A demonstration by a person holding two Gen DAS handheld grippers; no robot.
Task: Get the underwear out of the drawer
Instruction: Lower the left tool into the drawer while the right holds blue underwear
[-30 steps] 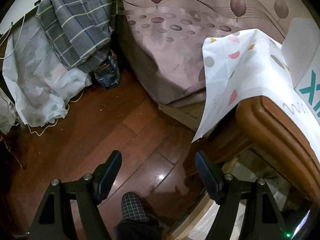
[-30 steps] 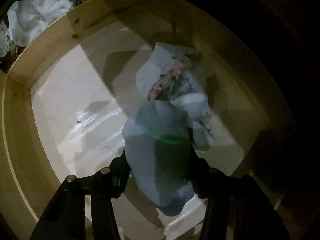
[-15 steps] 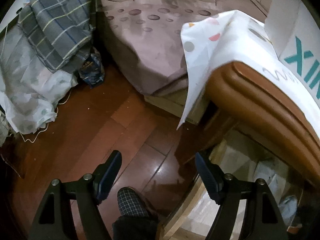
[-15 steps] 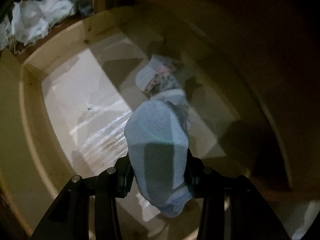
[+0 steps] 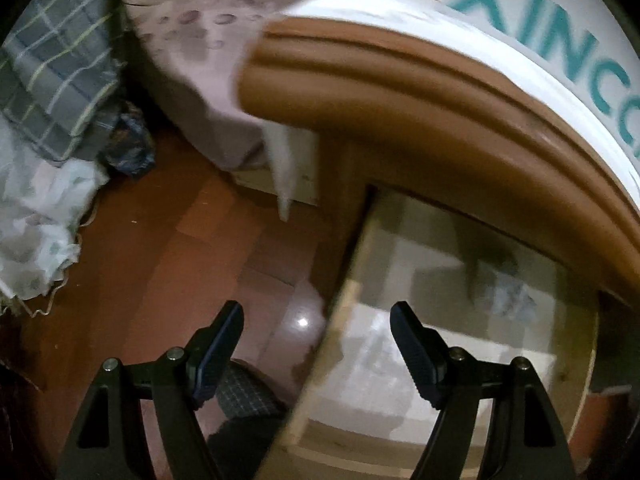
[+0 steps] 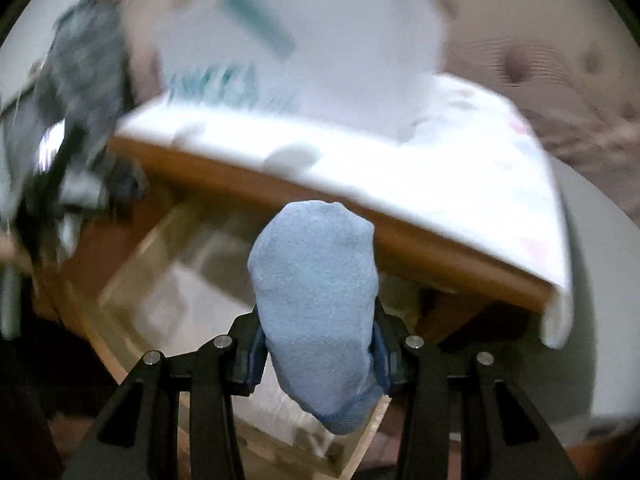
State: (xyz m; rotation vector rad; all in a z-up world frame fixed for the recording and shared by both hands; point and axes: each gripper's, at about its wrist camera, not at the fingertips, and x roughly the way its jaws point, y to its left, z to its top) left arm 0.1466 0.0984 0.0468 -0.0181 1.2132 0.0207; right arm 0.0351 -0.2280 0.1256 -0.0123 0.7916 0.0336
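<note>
A folded light-blue piece of underwear (image 6: 316, 292) stands upright between the pads of my right gripper (image 6: 316, 344), which is shut on it. It hangs in the air above the open wooden drawer (image 6: 136, 256), level with the cabinet's top edge. In the left wrist view, my left gripper (image 5: 316, 316) is open and holds nothing. It hovers over the drawer's side wall (image 5: 344, 300). One finger is above the floor and the other above the drawer. A pale, blurred garment (image 5: 508, 296) lies at the back of the drawer.
The brown cabinet top (image 5: 400, 92) overhangs the drawer and carries a white box with teal letters (image 5: 560, 40) on a white cloth. A bed with a pink sheet (image 5: 200, 40), piled fabrics (image 5: 48, 60), red-brown floor (image 5: 180, 260) and a person's checked slipper (image 5: 244, 392) lie to the left.
My right gripper has risen out of the drawer with the blue underwear, leaving the floral piece behind. My left gripper has shifted right, from over the floor to over the drawer's side wall.
</note>
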